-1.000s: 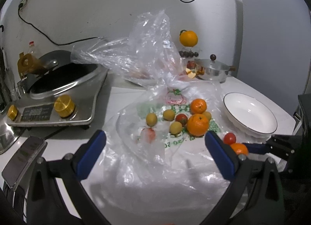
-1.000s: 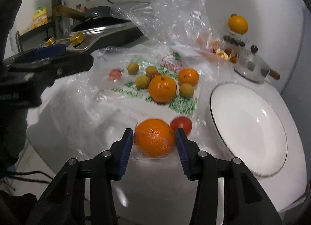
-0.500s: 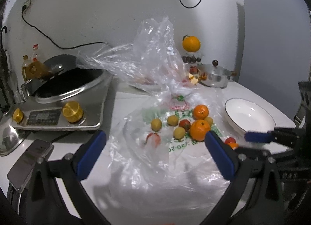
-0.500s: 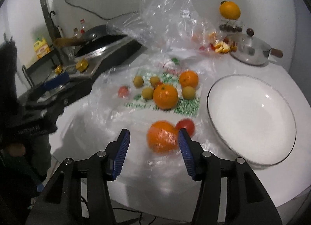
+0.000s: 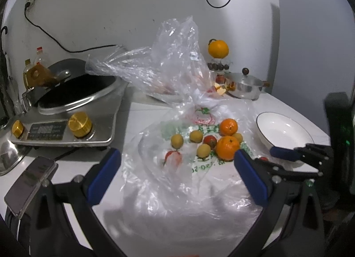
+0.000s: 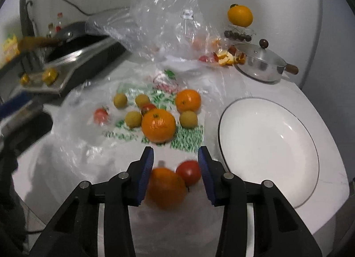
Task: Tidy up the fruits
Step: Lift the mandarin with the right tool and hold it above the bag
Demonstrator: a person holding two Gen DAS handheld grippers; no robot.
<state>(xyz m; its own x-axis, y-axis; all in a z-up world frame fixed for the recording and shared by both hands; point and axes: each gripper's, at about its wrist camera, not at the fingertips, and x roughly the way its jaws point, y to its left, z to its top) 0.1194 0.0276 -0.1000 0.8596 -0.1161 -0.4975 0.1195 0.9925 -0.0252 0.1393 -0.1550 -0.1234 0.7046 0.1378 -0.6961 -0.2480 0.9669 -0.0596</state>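
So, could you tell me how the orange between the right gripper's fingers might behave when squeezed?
The orange is round, so it may roll from the right gripper. It sits on crinkly plastic bag, probably slippery. The tomato alongside might get nudged.

Left gripper (image 5: 176,173): held low and level, jaws spread wide, blue pads facing each other, nothing between them. Black frame intact on both sides.

Right gripper (image 6: 175,172): held low, tilted downward, jaws parted, blue pads apart with a gap on either side. No contact seen at either pad. Also visible in the left wrist view (image 5: 288,157) at far right, pointing leftward, blue pad on the upper finger showing. Slight motion blur.
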